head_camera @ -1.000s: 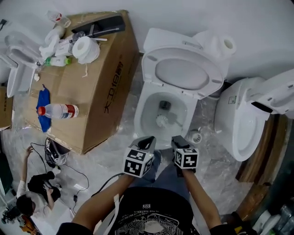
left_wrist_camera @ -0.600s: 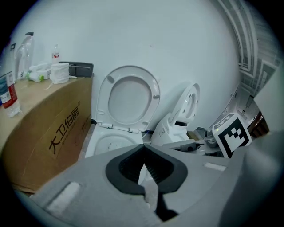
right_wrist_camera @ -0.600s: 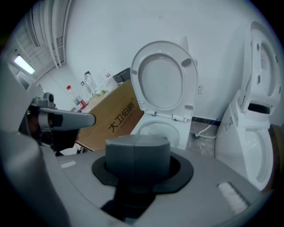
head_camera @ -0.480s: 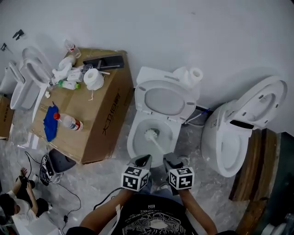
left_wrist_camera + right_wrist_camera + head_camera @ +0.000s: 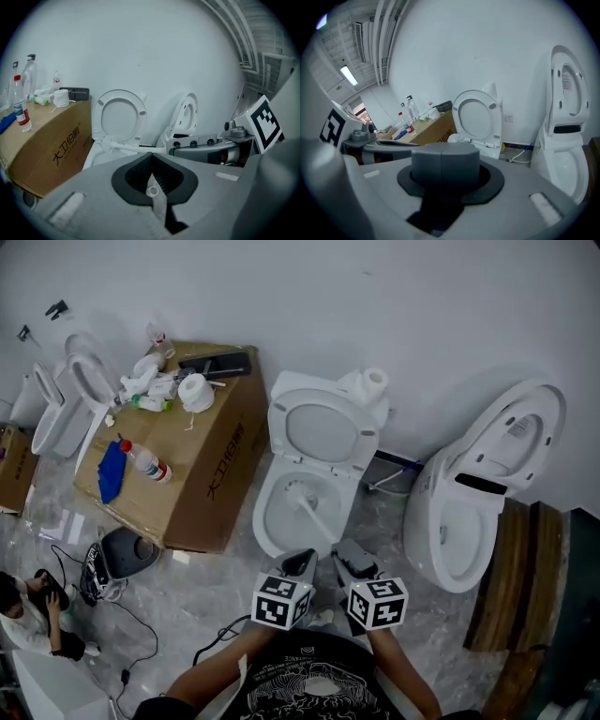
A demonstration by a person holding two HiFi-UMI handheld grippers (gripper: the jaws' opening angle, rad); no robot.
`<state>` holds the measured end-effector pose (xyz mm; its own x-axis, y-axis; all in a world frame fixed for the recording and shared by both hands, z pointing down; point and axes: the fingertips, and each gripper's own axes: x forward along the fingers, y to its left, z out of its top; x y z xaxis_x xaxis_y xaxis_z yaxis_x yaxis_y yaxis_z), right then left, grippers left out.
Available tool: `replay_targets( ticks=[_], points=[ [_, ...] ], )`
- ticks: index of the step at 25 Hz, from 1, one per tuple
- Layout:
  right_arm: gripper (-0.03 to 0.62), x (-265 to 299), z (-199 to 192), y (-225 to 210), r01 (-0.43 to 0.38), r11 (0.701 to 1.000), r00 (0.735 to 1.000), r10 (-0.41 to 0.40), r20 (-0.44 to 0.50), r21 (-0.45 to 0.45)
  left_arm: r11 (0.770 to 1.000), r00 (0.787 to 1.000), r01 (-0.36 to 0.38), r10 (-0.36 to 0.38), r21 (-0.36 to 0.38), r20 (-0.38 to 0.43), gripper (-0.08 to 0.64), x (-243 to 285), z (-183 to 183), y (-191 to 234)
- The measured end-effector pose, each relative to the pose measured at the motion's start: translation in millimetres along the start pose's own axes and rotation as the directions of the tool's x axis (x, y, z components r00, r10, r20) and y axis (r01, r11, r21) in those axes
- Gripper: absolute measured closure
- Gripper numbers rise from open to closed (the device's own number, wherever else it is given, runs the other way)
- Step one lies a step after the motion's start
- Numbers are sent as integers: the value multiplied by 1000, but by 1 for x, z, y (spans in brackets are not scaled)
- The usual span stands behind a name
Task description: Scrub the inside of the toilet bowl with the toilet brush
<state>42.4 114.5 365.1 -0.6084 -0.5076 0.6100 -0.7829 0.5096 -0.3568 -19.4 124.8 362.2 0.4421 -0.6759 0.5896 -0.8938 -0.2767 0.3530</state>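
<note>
Brown cardboard box [image 5: 187, 474] stands left of the white toilet bowl [image 5: 260, 517]. Your left hand-held gripper [image 5: 300, 563] has its jaws together, empty. Your right hand-held gripper [image 5: 345, 554] is clamped on the handle of the toilet brush [image 5: 299, 491], whose head is inside the bowl.

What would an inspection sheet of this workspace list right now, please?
Surface: glossy grey floor.
Job's things: toilet, lid up; toilet brush, head inside the bowl.
Clutter: cardboard box carrying bottles, paper roll, blue cloth.
Grippers: right gripper shut on the brush handle; left gripper shut, empty.
Cables: black cable across the floor.
Surroundings: white wall; second toilet at right; person at lower left.
</note>
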Motion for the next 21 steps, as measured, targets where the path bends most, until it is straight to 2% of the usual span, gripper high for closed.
replay_targets(
  ticks=[7, 21],
  points=[
    [439, -26, -3, 2, -26, 1000, 999, 26, 35, -18, 999, 999, -31, 31, 9, 29, 568, -15, -2, -22],
    [439, -42, -6, 0, -58, 998, 998, 60, 37, -39, 997, 997, -65, 63, 32, 47, 568, -21, -4, -43]
  ],
)
